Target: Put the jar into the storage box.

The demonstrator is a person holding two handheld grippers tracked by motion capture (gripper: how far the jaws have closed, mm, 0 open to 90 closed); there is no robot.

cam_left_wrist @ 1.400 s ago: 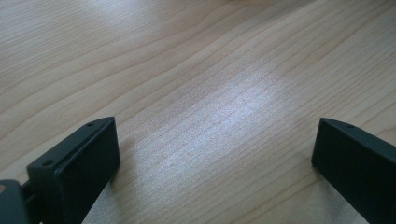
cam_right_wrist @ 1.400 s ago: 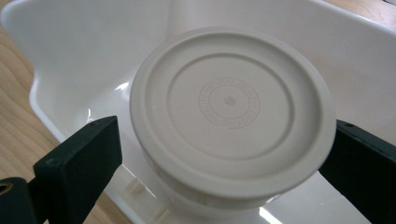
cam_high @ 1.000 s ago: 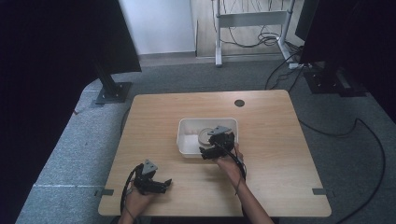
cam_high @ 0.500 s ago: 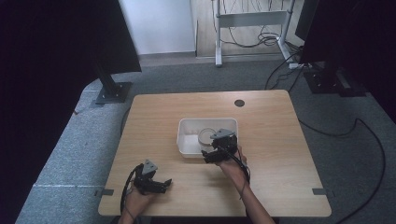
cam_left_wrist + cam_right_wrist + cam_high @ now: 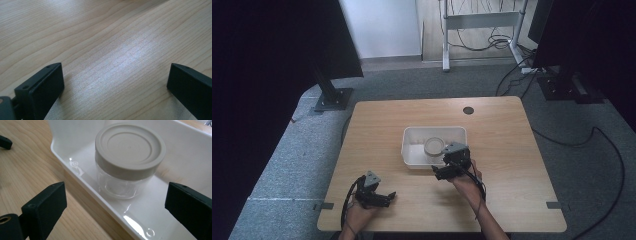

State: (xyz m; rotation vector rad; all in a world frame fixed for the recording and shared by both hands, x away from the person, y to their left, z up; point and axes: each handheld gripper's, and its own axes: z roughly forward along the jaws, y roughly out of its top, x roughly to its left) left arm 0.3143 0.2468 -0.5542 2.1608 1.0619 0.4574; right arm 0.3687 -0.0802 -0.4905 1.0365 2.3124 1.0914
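Here the right gripper sits at the near edge of the white tray, jaws spread wide and holding nothing, aimed at the jar. The jar stands upright inside the tray, clear body, grey lid on, apart from both jaws. Left gripper rests low over the table near the front-left corner, jaws wide apart, nothing between them.

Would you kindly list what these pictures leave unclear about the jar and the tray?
- Jar contents: right gripper view, glare on the clear wall; too small in the high view.
- Lid lettering: right gripper view, blurred.
- Tray far corner: cut off by the top edge.
- Right claw opening: high view, too small.
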